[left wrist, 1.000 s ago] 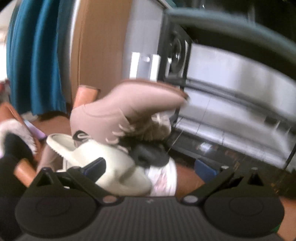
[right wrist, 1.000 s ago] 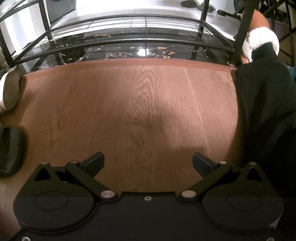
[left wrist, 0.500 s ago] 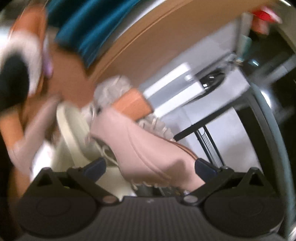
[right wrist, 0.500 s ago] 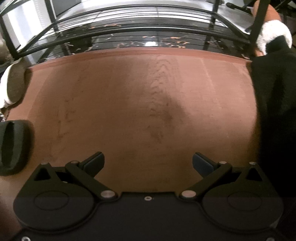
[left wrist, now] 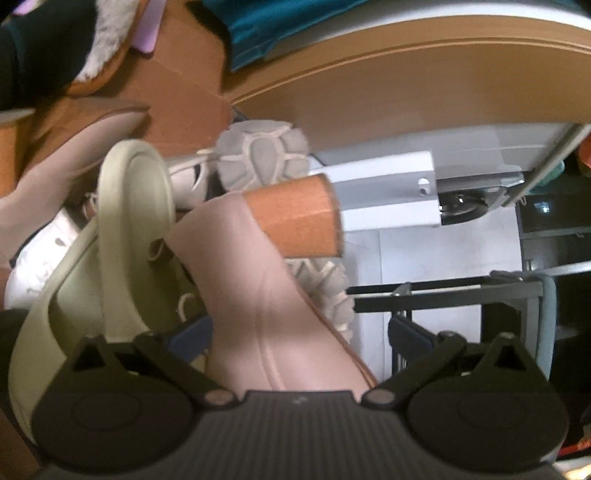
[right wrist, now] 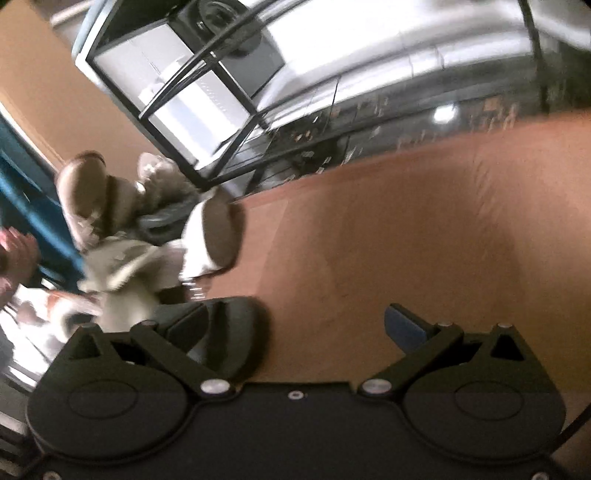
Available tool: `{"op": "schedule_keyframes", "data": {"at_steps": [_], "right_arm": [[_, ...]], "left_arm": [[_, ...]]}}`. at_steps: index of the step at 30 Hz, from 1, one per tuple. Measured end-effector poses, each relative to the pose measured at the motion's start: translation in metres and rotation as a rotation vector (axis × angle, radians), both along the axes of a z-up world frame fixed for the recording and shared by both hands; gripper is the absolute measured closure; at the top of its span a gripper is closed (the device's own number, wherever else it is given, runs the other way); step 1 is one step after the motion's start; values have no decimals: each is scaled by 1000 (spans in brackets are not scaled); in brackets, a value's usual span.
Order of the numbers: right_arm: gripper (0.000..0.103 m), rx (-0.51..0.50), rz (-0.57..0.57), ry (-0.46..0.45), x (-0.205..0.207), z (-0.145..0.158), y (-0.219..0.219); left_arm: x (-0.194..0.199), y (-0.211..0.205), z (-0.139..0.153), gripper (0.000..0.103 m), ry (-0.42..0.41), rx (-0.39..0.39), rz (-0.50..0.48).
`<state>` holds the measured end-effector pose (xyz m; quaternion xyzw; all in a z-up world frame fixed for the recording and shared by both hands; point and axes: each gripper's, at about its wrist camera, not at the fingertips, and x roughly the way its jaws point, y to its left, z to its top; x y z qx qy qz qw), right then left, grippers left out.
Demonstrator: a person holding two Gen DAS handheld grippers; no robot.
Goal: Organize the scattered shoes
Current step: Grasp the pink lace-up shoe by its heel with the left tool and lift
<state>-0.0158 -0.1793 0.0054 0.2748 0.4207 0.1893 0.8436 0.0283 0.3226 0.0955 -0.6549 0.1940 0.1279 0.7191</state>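
Note:
A pink heeled boot [left wrist: 280, 314] lies between the fingers of my left gripper [left wrist: 301, 338], its orange block heel [left wrist: 299, 218] pointing away; the jaws stand wide and open around it. A cream slide sandal [left wrist: 129, 240] rests against the boot's left side. Beyond the heel is a grey-soled sneaker [left wrist: 262, 155]. A second pink boot [left wrist: 55, 166] and a fur-lined slipper [left wrist: 99, 48] sit at the upper left. My right gripper [right wrist: 295, 328] is open over the brown wooden surface [right wrist: 406, 221], with a black shoe [right wrist: 229, 332] at its left finger and a blurred heap of shoes [right wrist: 147, 221] beyond.
A tan wooden panel [left wrist: 406, 85] and teal cloth [left wrist: 266, 22] stand behind the heap. A black metal frame [right wrist: 203, 110] rises at the wooden surface's far edge, with tiled floor behind it. A hand [right wrist: 14, 251] shows at the far left.
The left view has rolled and closed in, so the pink boot now sits between the left fingers. The right gripper has swung left towards the heap, bringing the black shoe to its left finger.

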Motion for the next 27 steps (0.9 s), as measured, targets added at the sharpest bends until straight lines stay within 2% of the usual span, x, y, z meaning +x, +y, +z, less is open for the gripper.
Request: {"op": "schedule_keyframes", "data": {"at_steps": [1, 5, 11, 12, 14, 17, 19, 20, 24, 26, 27], "right_arm": [[0, 19, -2, 12, 1, -2, -1], [0, 16, -6, 13, 4, -2, -1], [0, 12, -12, 15, 9, -2, 0], [0, 11, -13, 16, 9, -2, 0], [0, 9, -15, 16, 11, -3, 0], [0, 7, -18, 18, 13, -3, 0], [0, 5, -21, 18, 14, -3, 1], [0, 5, -22, 19, 15, -3, 1], [0, 1, -26, 20, 18, -3, 1], [0, 1, -28, 21, 20, -4, 4], [0, 2, -30, 24, 16, -4, -2]], "left_arm": [[1, 2, -5, 17, 9, -14, 7], [7, 6, -14, 17, 73, -48, 64], [26, -1, -4, 17, 208, 0, 157], [29, -4, -3, 20, 227, 9, 167], [36, -8, -2, 34, 238, 52, 159], [40, -9, -1, 38, 230, 67, 143], [37, -9, -1, 57, 200, 65, 128], [36, -9, 0, 59, 184, 73, 114], [24, -17, 11, 76, 106, 181, 1], [19, -25, 17, 76, 113, 251, -60], [14, -34, 23, 76, 113, 321, -122]]}}
